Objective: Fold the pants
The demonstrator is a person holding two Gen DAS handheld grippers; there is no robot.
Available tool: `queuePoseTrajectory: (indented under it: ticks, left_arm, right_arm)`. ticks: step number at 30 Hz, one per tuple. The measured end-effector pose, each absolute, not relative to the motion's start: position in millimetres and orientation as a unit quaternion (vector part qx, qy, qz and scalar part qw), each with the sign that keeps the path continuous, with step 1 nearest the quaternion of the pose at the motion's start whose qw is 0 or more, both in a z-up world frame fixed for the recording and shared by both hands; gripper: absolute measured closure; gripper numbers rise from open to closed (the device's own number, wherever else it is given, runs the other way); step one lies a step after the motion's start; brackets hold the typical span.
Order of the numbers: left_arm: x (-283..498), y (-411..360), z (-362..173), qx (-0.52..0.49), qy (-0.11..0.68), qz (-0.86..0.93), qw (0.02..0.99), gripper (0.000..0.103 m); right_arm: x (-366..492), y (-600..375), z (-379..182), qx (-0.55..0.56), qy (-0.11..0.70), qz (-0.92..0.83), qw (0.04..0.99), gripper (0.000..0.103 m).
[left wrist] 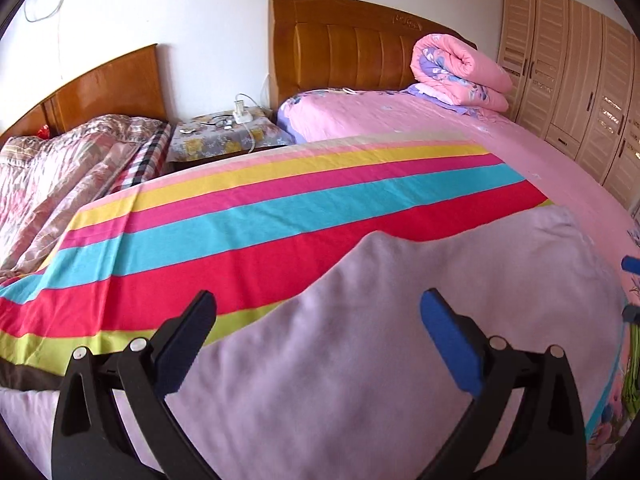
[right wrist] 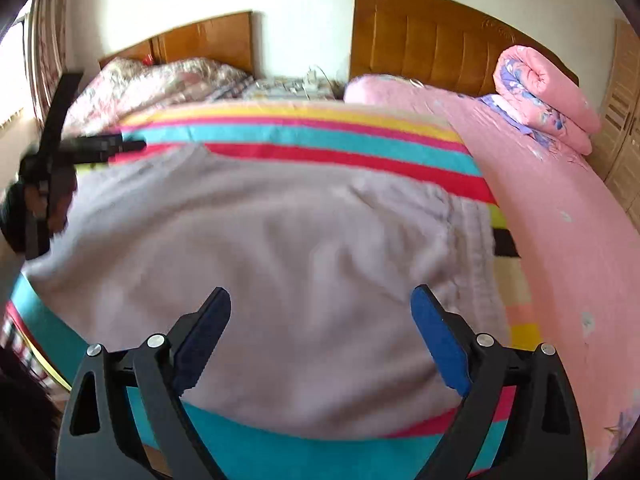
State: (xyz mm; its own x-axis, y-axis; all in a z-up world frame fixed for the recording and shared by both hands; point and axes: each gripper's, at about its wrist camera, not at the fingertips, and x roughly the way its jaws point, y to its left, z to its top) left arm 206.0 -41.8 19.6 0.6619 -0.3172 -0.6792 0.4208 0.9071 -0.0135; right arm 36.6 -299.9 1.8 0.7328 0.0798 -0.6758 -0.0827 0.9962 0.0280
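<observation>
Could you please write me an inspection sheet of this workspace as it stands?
Surface: striped sheet spread over a pink bed.
Job's things: lilac pants lying on the striped sheet, some wrinkles at their right side.
Clutter: rolled quilt at the headboard, apart from the pants.
Grippers: left gripper and right gripper both open above the pants, nothing between the fingers.
Cables: white cable hanging off the nightstand; another on the wall.
Surroundings: second bed with a rumpled quilt, wardrobe.
</observation>
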Motion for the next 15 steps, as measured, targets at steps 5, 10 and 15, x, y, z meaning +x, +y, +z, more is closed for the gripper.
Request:
queuePoseTrajectory:
  ticks: [5,10,15]
  left_arm:
    - [149,75,26,-0.014,0.369,-0.120,0.921,0.001]
    - [68,226,44,-0.158,0.305,-0.009,0.939,0.001]
    - [9,383,12,-0.392,0.251,0.076,0.882,0.002]
  right_arm:
    - [89,-174,4,-0.078,0.359,0.167,0.915,0.014]
    - [111,-66,-11,-0.148,0.351,0.253,0.889,0.014]
    - [111,-23,-38,-0.153,0.378,0.290,0.866,0.014]
